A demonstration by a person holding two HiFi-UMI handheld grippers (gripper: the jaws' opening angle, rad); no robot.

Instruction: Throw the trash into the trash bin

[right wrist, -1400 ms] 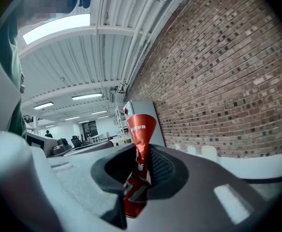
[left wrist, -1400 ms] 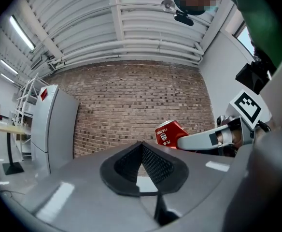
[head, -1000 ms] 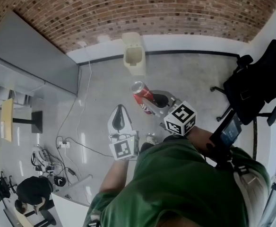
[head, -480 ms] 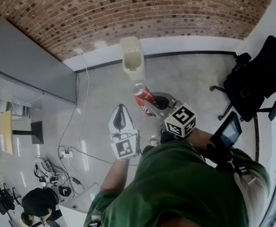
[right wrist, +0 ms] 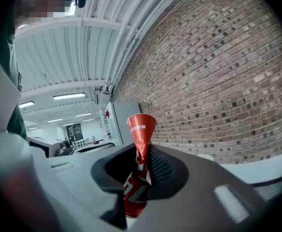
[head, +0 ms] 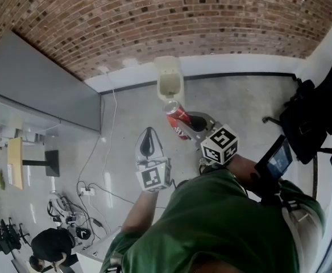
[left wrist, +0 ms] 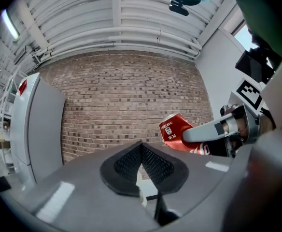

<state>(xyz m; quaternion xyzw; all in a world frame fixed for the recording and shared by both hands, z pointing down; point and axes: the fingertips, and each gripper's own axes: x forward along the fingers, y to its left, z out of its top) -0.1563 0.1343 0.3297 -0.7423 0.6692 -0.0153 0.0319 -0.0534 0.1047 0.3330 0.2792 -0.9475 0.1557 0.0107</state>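
Note:
A crushed red drink can point(head: 177, 120) is pinched in my right gripper point(head: 184, 123), held above the floor just short of the cream trash bin point(head: 170, 82). The bin stands open-topped against the white base of the brick wall. In the right gripper view the can point(right wrist: 139, 149) sticks up flattened between the black pads point(right wrist: 161, 170). My left gripper point(head: 148, 142) hangs to the can's left, jaws together with nothing in them. The left gripper view shows its closed pads point(left wrist: 142, 162) and the can point(left wrist: 176, 132) off to the right.
A grey cabinet point(head: 46, 90) lines the wall at left. A black office chair point(head: 314, 118) sits at right. Cables and a power strip point(head: 86, 191) trail over the floor at lower left, near a seated person point(head: 49, 244).
The bin has come nearer in the head view and both grippers have advanced toward it; the can now sits just below the bin's opening. The grip on the can is unchanged.

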